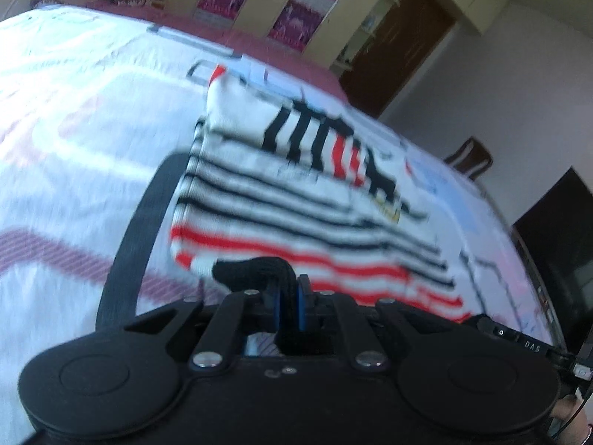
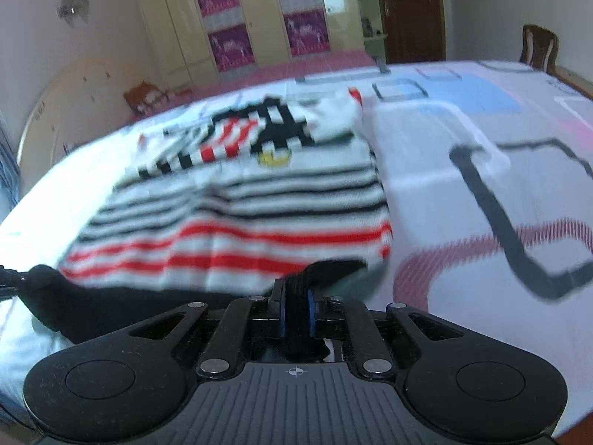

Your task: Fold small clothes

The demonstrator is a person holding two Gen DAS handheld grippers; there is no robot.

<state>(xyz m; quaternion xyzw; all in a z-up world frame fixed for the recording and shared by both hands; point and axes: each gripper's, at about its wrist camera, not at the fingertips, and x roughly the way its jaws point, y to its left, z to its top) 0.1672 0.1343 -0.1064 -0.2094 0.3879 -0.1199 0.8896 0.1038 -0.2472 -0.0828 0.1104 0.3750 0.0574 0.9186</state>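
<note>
A small white sweater (image 1: 296, 200) with black and red stripes and a black hem lies on the bed, its sleeves folded in over the chest. My left gripper (image 1: 290, 307) is shut on the black hem at the garment's near left corner, which lifts off the sheet. In the right wrist view the same sweater (image 2: 259, 200) spreads ahead, and my right gripper (image 2: 296, 315) is shut on the black hem at its near right corner. The black hem (image 2: 122, 304) sags between the two corners. Both pictures are blurred.
The bed sheet (image 2: 463, 193) is white with grey, blue and pink patterns and stretches wide on all sides. Beyond the bed stand a cream wardrobe (image 2: 259, 18) with magenta panels, a brown door (image 2: 411, 7) and a wooden chair (image 2: 537, 48). The other gripper (image 1: 519, 337) shows at the right edge of the left wrist view.
</note>
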